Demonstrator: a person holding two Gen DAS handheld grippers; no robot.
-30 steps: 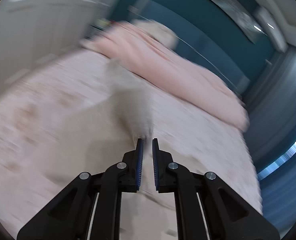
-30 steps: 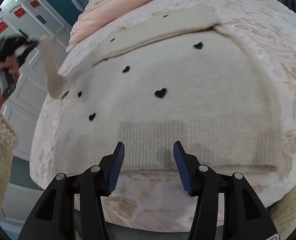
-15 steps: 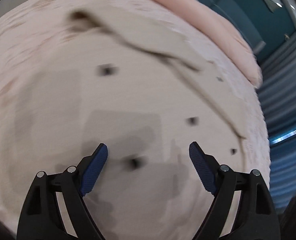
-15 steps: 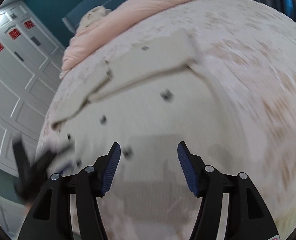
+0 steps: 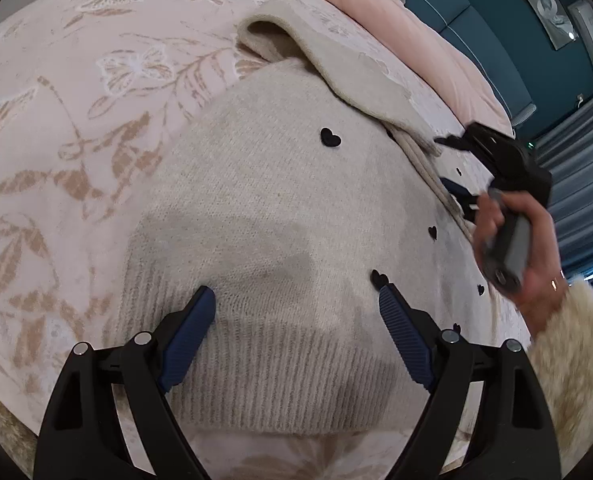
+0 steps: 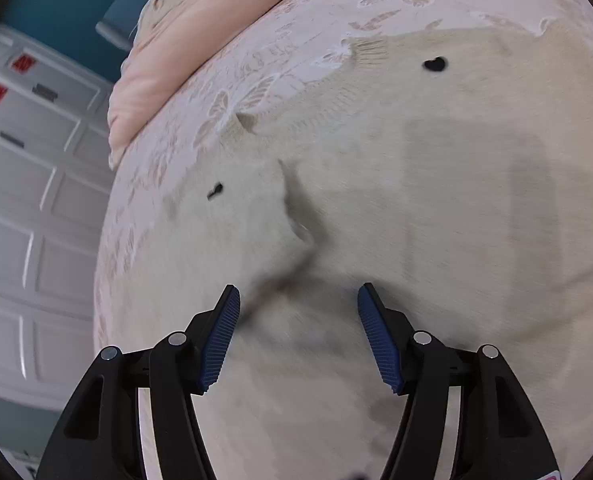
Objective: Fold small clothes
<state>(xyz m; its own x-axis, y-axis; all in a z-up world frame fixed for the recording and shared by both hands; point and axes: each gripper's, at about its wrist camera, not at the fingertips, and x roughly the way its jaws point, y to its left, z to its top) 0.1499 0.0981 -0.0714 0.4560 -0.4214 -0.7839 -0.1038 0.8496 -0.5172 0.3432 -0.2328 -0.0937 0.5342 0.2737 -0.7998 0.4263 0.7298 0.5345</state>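
The sweater [image 5: 280,216] lies flat on the bed [image 5: 76,92]. The left tool [image 5: 296,312] gapes wide above its ribbed bottom edge. The right tool [image 6: 298,312] gapes wide over a fold.

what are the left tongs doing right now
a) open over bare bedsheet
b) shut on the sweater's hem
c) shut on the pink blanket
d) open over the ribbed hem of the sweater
d: the left tongs stand wide open, with the ribbed hem of the cream sweater showing between the blue pads, nothing clamped.
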